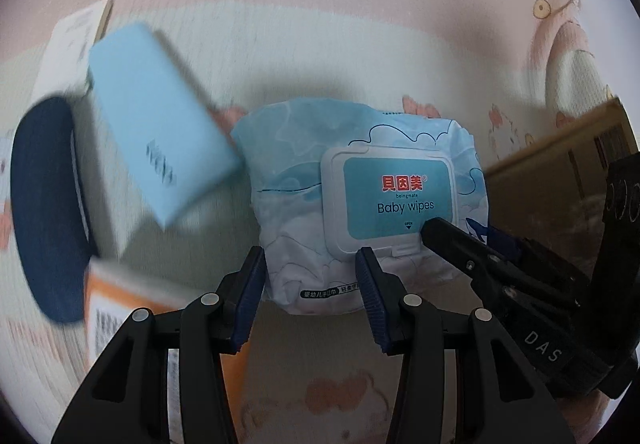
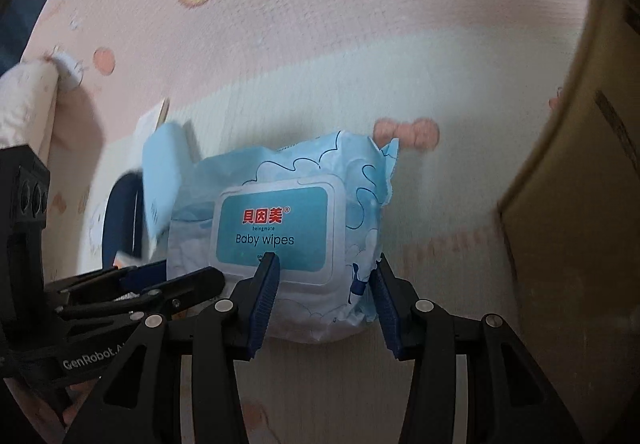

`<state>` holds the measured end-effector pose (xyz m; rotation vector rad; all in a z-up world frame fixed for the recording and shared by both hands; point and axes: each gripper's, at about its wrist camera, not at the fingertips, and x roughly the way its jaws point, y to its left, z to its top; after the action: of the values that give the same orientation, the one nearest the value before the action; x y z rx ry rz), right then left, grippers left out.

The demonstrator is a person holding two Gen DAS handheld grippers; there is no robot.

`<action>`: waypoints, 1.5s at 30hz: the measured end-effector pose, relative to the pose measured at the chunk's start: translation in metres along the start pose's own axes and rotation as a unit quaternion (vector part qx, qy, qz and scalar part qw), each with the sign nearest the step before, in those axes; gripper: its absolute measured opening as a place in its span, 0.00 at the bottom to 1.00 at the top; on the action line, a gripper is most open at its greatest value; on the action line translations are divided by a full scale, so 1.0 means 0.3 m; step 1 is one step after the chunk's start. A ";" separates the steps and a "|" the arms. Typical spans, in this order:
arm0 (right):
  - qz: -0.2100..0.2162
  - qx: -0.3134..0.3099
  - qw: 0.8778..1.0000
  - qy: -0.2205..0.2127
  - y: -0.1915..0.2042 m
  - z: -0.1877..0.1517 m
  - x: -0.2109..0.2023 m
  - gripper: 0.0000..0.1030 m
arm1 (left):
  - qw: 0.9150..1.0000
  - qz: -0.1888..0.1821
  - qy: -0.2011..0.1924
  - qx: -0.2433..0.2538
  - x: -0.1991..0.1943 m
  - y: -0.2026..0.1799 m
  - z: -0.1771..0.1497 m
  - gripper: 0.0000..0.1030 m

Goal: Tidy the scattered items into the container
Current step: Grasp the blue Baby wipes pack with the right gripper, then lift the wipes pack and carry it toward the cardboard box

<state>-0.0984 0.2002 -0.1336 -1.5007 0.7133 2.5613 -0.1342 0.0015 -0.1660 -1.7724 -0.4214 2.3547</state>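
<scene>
Between my two grippers hangs the baby wipes pack [image 1: 360,204], left gripper [image 1: 310,276] and right gripper [image 2: 326,284] both clamping it; only my left view shows the blurred orange box [image 1: 120,308].

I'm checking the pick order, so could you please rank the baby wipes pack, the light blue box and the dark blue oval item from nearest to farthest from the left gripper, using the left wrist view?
From the left gripper:
1. Baby wipes pack, between the fingertips.
2. Light blue box, up and left.
3. Dark blue oval item, far left edge.
</scene>
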 end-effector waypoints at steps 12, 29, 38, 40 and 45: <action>0.005 0.011 1.000 0.024 -0.008 -0.193 -0.093 0.46 | 0.999 0.012 0.013 0.034 -0.069 0.008 -0.200 0.49; 0.022 0.077 0.997 0.021 -0.076 -0.149 -0.055 0.62 | 0.999 -0.029 0.001 -0.033 -0.058 0.043 -0.129 0.53; 0.032 0.072 0.996 0.030 -0.099 -0.132 -0.039 0.70 | 0.999 -0.034 0.005 -0.034 -0.057 0.045 -0.118 0.53; 0.051 0.091 0.994 0.022 -0.112 -0.145 -0.030 0.70 | 0.999 -0.031 0.001 -0.032 -0.059 0.045 -0.122 0.53; 0.084 0.108 0.991 0.001 -0.108 -0.164 -0.026 0.62 | 0.999 -0.030 -0.005 -0.031 -0.054 0.044 -0.123 0.53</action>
<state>-0.0452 0.2087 -0.1582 -1.4317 1.1212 2.4975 -0.0937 -0.0111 -0.1650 -1.7502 -0.5478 2.3345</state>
